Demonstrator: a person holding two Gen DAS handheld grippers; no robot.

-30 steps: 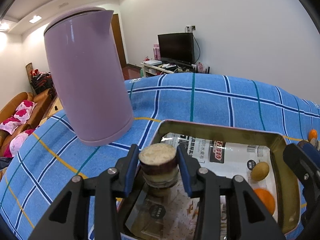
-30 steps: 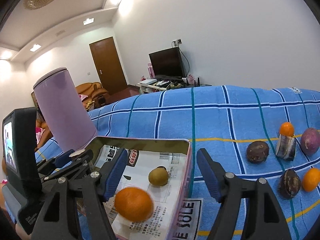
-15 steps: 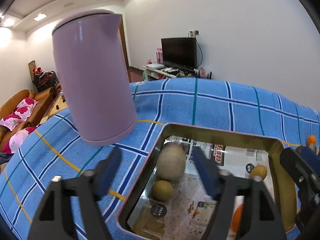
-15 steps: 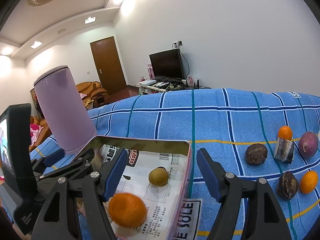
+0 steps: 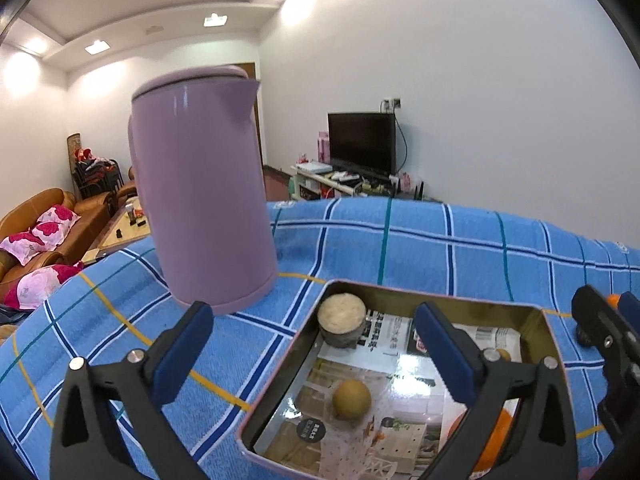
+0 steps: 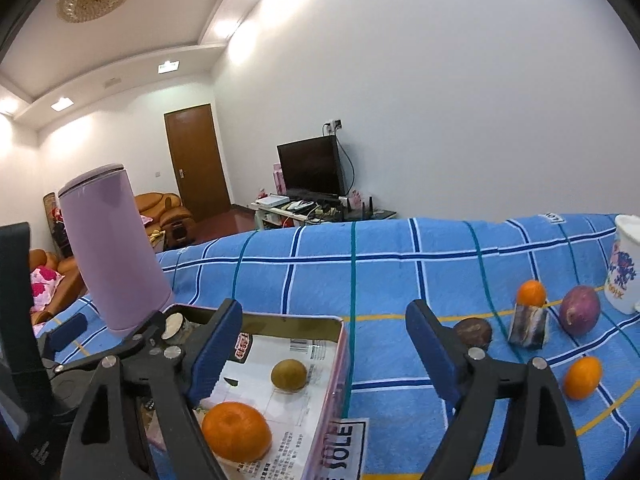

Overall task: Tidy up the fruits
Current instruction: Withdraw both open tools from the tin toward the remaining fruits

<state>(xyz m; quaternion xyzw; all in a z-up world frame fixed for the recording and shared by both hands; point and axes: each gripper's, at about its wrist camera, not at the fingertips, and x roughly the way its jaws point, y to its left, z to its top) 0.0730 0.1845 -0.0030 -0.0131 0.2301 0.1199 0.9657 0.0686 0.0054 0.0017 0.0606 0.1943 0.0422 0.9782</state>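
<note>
step in hand: release complete. the left gripper (image 5: 308, 344) has just been opening and its fingers (image 5: 182, 346) stand wide with nothing between the pads.
released item: the cut fruit piece (image 5: 343, 326), pale cut face up, stands upright in the tin tray (image 5: 448, 304) at its far-left corner, at about 12 o'clock from the left fingertips, apart from both pads.
tray contents: a brown round fruit (image 5: 352, 396) lies near tray centre; in the right wrist view an orange (image 6: 236, 432) sits at 6 o'clock of a second brown fruit (image 6: 289, 376), all on the printed paper lining.
right gripper: the right gripper (image 6: 324, 348) hangs over the tray's right rim (image 6: 340, 344); its fingers have just been opening, wide and empty.
remaining fruit: on the blue checked table (image 6: 360, 272), at 2 to 3 o'clock from the right fingertips: a dark round fruit (image 6: 474, 332), a second cut piece (image 6: 528, 326), a purple fruit (image 6: 579, 310), two small oranges (image 6: 531, 293) (image 6: 582, 376).
next move, judged: the right gripper travels right to the nearest loose fruit, likely the dark round one, and straddles it before closing; round fruit may roll.
obstacles: purple kettle (image 5: 200, 192) just beyond the tray at 11 o'clock; white mug (image 6: 624, 264) at the far right.
</note>
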